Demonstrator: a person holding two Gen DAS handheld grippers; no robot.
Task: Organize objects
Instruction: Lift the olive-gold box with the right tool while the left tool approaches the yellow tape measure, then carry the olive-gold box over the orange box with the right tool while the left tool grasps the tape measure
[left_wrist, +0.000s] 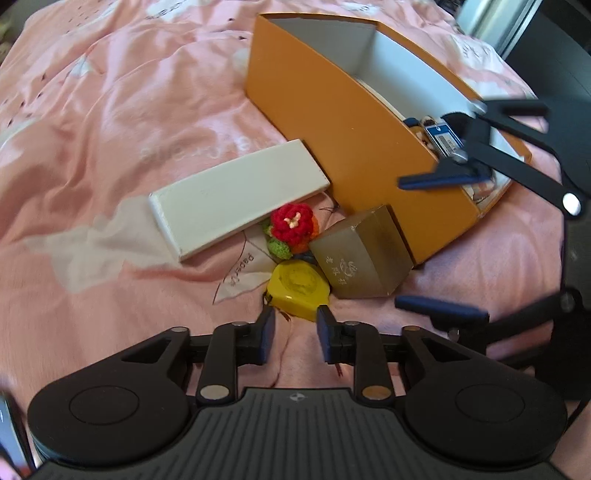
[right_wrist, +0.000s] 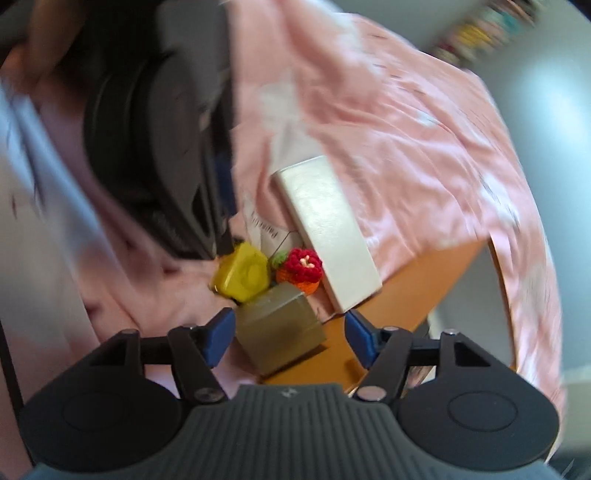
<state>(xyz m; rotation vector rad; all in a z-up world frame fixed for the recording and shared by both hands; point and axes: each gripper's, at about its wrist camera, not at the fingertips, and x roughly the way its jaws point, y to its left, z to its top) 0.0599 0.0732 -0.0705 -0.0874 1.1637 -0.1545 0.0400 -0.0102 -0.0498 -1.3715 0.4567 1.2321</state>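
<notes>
An open orange box (left_wrist: 332, 122) lies on a pink bedsheet and holds several small items (left_wrist: 443, 138). Beside it lie a flat white box (left_wrist: 236, 199), a red crocheted flower (left_wrist: 293, 223), a yellow tape measure (left_wrist: 297, 286) and a gold carton (left_wrist: 364, 254). My left gripper (left_wrist: 293, 332) is open just short of the tape measure. My right gripper (right_wrist: 290, 338) is open with its fingers either side of the gold carton (right_wrist: 280, 328); it also shows in the left wrist view (left_wrist: 443, 243). The right wrist view is blurred; it shows the tape measure (right_wrist: 242, 277), flower (right_wrist: 303, 267) and white box (right_wrist: 328, 236).
The pink sheet (left_wrist: 110, 110) is wrinkled, with a printed paper-plane patch (left_wrist: 240, 273) under the objects. The body of the left gripper (right_wrist: 155, 147) fills the upper left of the right wrist view. Dark furniture (left_wrist: 554, 44) stands beyond the bed at the far right.
</notes>
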